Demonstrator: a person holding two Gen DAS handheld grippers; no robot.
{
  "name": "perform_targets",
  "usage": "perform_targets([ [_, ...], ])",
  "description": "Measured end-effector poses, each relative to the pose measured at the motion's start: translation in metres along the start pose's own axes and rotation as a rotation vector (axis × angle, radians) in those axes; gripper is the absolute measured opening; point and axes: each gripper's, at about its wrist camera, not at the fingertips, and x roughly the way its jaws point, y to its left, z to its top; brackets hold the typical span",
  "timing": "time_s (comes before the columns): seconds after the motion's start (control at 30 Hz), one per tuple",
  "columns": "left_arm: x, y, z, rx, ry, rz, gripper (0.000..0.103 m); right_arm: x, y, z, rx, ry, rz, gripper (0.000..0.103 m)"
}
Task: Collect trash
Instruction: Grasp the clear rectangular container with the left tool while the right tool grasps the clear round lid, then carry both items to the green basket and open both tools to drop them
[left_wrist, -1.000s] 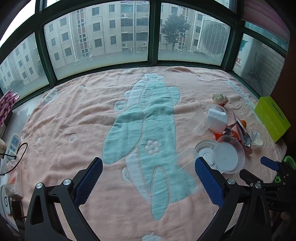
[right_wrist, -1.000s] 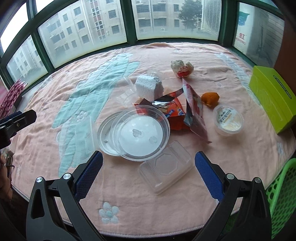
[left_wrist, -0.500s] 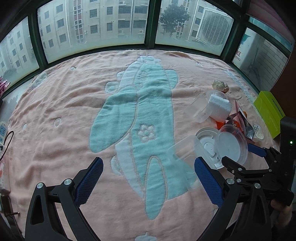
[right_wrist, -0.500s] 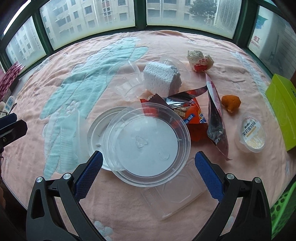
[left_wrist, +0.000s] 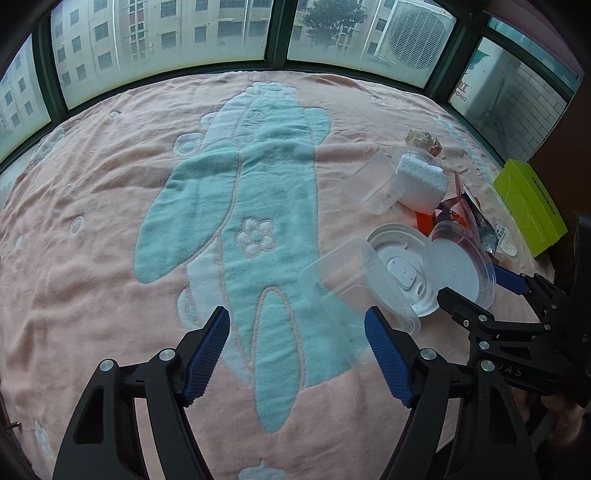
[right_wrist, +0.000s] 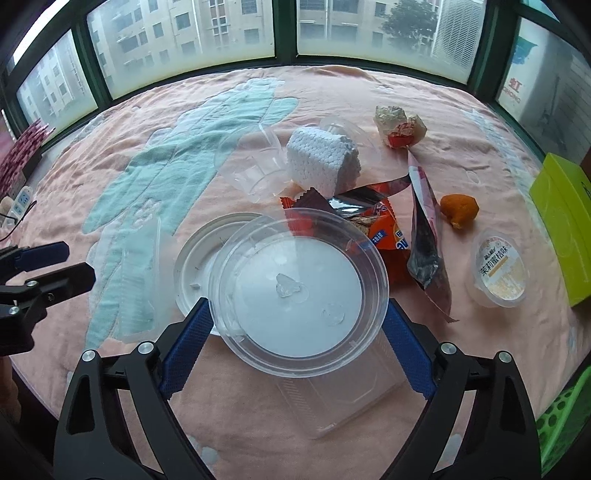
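Green-framed windows with apartment blocks outside ring a pink fleece blanket (left_wrist: 92, 229) bearing a pale teal rabbit figure; the trash lies at its right side.

From the right wrist view, the right gripper (right_wrist: 297, 332) pitches steeply down over the heap, its black arms coming up from six o'clock. Its blue-padded jaws are closing around a round clear plastic bowl (right_wrist: 299, 291), one pad beside the rim at eight o'clock and the other at four o'clock; whether either pad presses the rim yet I cannot tell. The bowl sits tilted, mouth toward the camera, overlapping a white round plastic lid (right_wrist: 199, 266) at its nine o'clock and a clear rectangular plastic tray (right_wrist: 343, 398) at its six o'clock, long axis running from seven toward two o'clock.

From the left wrist view, the left gripper (left_wrist: 297, 354) also points steeply down, jaws closing with only blanket between them. A clear rectangular plastic box (left_wrist: 351, 284) lies just past its right pad at one o'clock, long axis from ten toward four o'clock.

Beyond the bowl at twelve o'clock stand a white foam block (right_wrist: 321, 164) and a clear plastic cup (right_wrist: 255, 166) on its side, mouth toward eleven o'clock. An orange snack wrapper (right_wrist: 388, 229), a dark foil pouch (right_wrist: 424, 236) running twelve to six o'clock, an orange peel (right_wrist: 460, 209) and a sealed jelly cup (right_wrist: 498, 273) lie at two to three o'clock, a lime-green box (right_wrist: 561, 221) farther right.
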Motion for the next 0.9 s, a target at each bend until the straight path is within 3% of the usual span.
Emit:
perform_targets([
  [0.27, 0.023, -0.013, 0.004, -0.011, 0.046, -0.062, 0.057, -0.034, -0.017, -0.013, 0.072, -0.045, 0.010, 0.090],
  [0.7, 0.038, -0.017, 0.003, -0.043, 0.084, -0.106, 0.010, -0.074, -0.041, -0.042, 0.206, -0.093, 0.076, 0.090],
  [0.9, 0.024, -0.023, 0.003, -0.029, 0.057, -0.111, 0.007, -0.098, -0.057, -0.053, 0.253, -0.129, 0.056, 0.090],
])
